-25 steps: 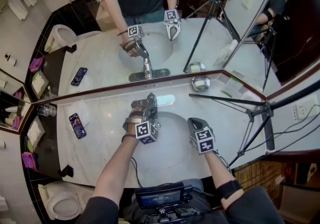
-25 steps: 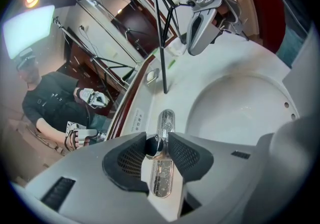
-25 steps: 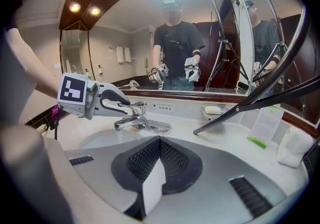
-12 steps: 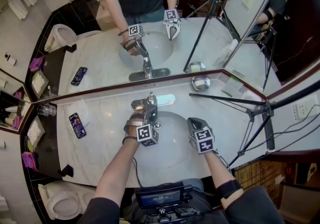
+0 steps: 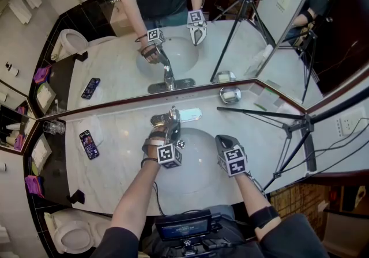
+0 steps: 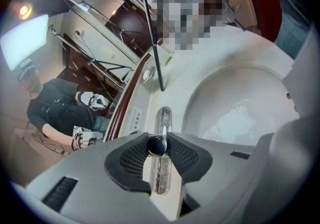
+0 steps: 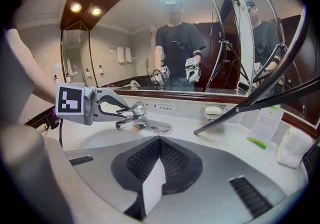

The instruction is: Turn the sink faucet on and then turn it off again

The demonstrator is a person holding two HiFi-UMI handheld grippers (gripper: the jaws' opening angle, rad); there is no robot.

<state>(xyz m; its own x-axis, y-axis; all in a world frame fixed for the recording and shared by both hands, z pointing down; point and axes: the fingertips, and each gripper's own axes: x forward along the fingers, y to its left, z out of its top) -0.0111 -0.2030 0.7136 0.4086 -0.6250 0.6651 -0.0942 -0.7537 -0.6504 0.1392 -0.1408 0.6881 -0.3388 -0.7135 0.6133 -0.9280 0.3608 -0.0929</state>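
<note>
Our left tongs [image 6: 157,143] have just been closing and now pinch the lever [image 6: 157,147] tip; to their right, our right tongs [image 7: 160,142] sit shut, empty.

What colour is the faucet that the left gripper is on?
Shiny silver chrome. The faucet shows best in the right gripper view.

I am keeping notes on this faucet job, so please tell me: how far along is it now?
Done: the left gripper is at the faucet lever. In hand: its jaws have just been closing and now pinch the lever's tip. No water stream shows, so turning on and off both seem left. The right gripper is shut and empty, near the basin.
</note>
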